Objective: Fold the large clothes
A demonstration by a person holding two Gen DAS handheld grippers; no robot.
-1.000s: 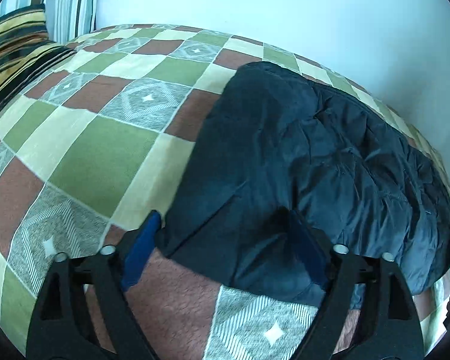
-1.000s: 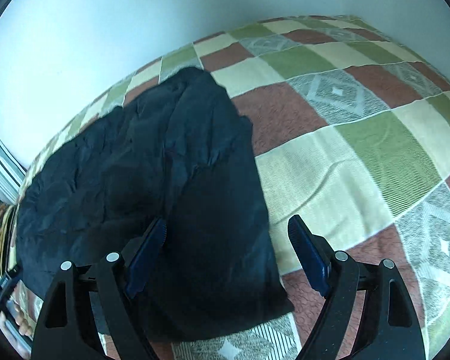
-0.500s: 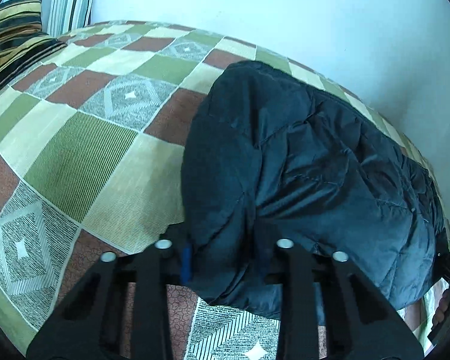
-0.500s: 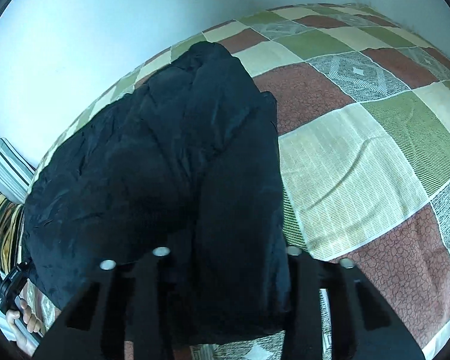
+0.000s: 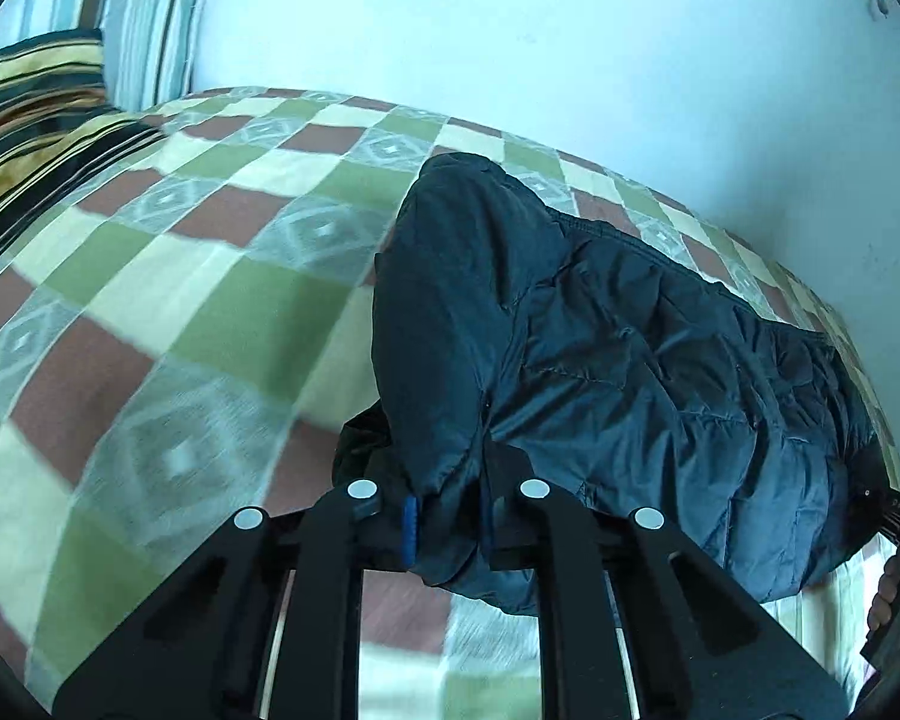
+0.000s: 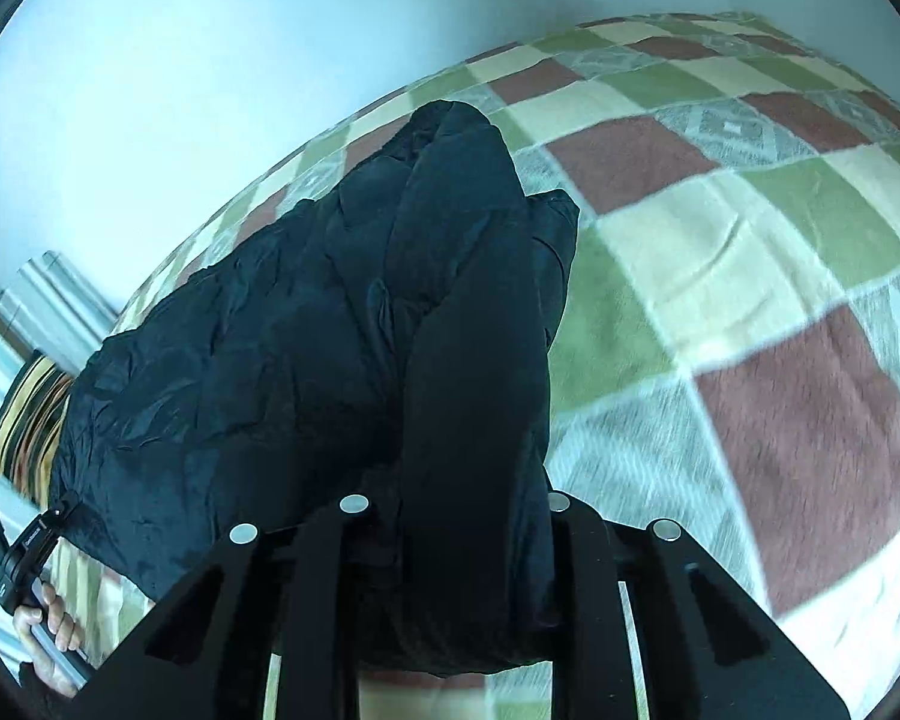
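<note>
Wrist cams: 2 claws (image 5: pixel 447 525) (image 6: pixel 456 546), 1 jacket (image 5: pixel 630 360)

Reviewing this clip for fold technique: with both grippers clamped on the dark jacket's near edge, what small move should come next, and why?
Probably carry both corners forward toward the wall side. The left gripper and right gripper each pinch the jacket, whose near edge is raised off the checkered bedspread while the far part lies flat.

The jacket (image 5: pixel 630 360) lies on the bedspread (image 5: pixel 180 300), alongside the wall (image 5: pixel 510 30) behind it. Pillows (image 5: pixel 42 96) sit at the bed's far left end. Each gripper, left (image 5: pixel 447 525) and right (image 6: pixel 456 534), clamps a near corner of the jacket.
</note>
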